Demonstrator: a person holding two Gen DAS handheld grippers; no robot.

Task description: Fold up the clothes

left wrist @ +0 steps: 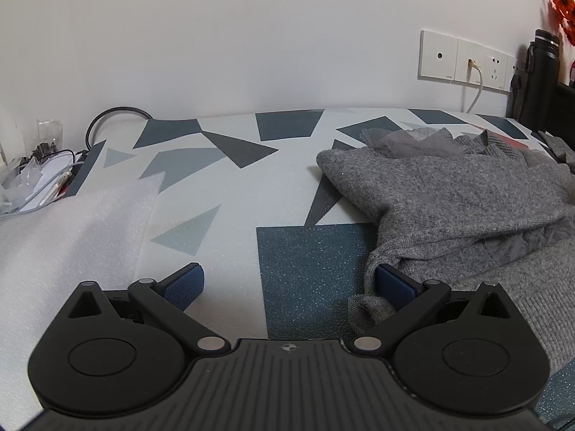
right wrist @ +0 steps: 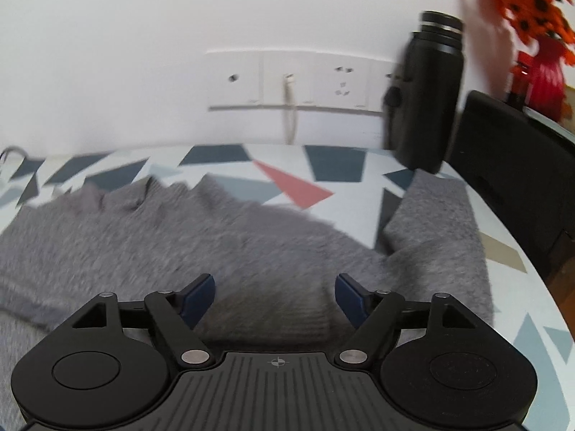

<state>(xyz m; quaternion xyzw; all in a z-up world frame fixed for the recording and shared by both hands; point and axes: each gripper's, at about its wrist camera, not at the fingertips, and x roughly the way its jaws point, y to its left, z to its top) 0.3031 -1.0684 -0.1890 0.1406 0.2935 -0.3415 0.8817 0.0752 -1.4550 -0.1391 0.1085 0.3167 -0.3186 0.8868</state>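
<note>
A grey knit sweater (left wrist: pixel 449 201) with sheer grey frill trim lies crumpled on the right of the patterned table (left wrist: pixel 230 186). My left gripper (left wrist: pixel 287 283) is open, low over the table at the sweater's left edge; its right pad (left wrist: pixel 393 285) touches a bunched fold, while the left pad (left wrist: pixel 185 283) is over bare table. In the right wrist view the same sweater (right wrist: pixel 151 237) spreads wide, one sleeve (right wrist: pixel 442 215) reaching toward the back right. My right gripper (right wrist: pixel 275 300) hovers open over the sweater's near part, nothing between its fingers.
A white foam sheet (left wrist: pixel 68 240) covers the table's left side, with cables and clutter (left wrist: pixel 39 176) behind it. A black bottle (right wrist: pixel 427 97) stands at the back right beside a black box (right wrist: pixel 510 165) and orange flowers (right wrist: pixel 524 3). Wall sockets (right wrist: pixel 298 79) hold a plugged cable.
</note>
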